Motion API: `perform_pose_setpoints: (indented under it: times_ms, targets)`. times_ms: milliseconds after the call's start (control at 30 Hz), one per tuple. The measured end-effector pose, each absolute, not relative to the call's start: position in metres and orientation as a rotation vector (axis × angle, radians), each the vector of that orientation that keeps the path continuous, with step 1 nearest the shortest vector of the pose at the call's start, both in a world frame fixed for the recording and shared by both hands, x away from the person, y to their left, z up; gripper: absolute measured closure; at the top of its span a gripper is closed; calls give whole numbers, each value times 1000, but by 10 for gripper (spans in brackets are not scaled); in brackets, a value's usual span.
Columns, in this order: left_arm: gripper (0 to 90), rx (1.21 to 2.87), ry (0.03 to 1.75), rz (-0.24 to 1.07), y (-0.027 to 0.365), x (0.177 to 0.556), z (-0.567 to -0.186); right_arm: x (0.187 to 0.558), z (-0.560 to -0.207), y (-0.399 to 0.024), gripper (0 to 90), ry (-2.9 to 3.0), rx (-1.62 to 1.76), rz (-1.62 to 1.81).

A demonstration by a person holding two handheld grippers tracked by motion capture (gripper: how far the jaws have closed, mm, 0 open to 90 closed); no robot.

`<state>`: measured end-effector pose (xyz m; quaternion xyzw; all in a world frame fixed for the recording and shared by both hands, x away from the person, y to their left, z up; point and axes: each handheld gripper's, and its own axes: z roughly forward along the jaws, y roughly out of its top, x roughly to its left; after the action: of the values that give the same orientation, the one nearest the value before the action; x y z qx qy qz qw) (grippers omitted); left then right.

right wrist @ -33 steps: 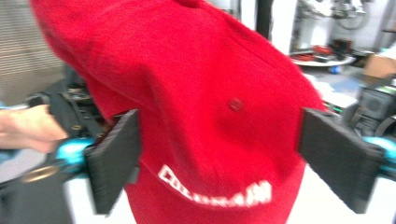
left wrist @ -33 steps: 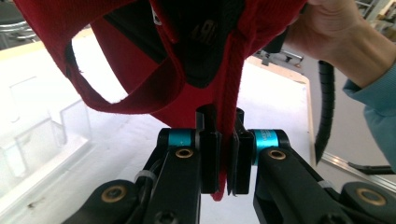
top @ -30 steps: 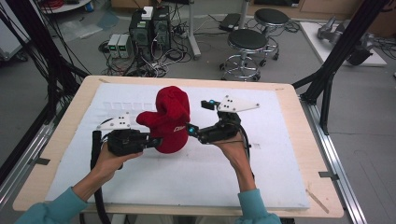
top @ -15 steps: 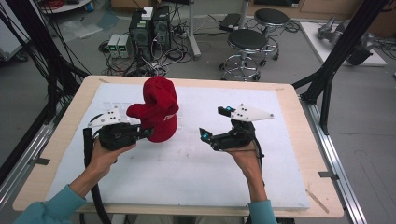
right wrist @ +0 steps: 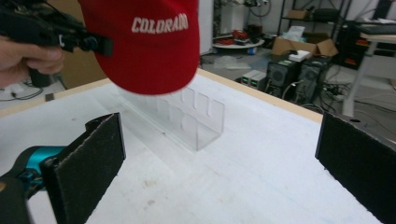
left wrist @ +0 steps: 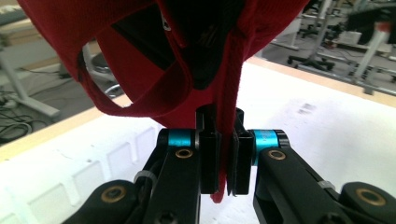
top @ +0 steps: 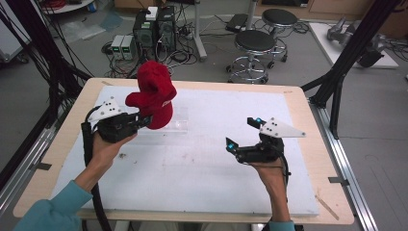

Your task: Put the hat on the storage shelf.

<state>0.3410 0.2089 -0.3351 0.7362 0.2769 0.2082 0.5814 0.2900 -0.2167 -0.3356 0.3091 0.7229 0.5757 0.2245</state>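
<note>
A red cap [top: 154,94] with white "COLORADO" lettering [right wrist: 159,23] hangs lifted above the white table mat [top: 202,178]. My left gripper [top: 139,121] is shut on the cap's red fabric edge [left wrist: 229,140], which runs between the black jaws. The cap's dark inside and rear strap [left wrist: 130,105] face the left gripper view. My right gripper [top: 243,132] stands open at the right of the mat, well apart from the cap, with nothing between its pads [right wrist: 88,158]. A clear plastic stand [right wrist: 196,119] with slots rests on the mat under and behind the cap.
The table's wooden rim [top: 57,144] frames the mat. Beyond the far edge are two stools [top: 257,43], computer cases [top: 154,26] and cables on the floor. Black frame legs [top: 337,82] rise at the right.
The right gripper let go of the cap and moved right and toward me. The left gripper carried the cap left and up, away from the middle.
</note>
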Motion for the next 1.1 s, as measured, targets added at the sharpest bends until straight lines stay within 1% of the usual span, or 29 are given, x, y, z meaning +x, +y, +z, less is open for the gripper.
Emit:
perform_pose_setpoints:
  times_ms: [300, 533, 767, 1100]
  targets:
    - [852, 1711, 718, 575, 205, 357, -343, 275, -358, -246, 4, 1929, 946, 1557]
    - [851, 1733, 722, 616, 196, 362, -348, 266, -379, -267, 4, 1887, 996, 1560]
    - [851, 1743, 734, 671, 190, 363, -350, 262, -398, -274, 4, 1863, 1027, 1562]
    - [851, 1769, 755, 687, 180, 367, -360, 260, -420, -274, 4, 1821, 1042, 1583]
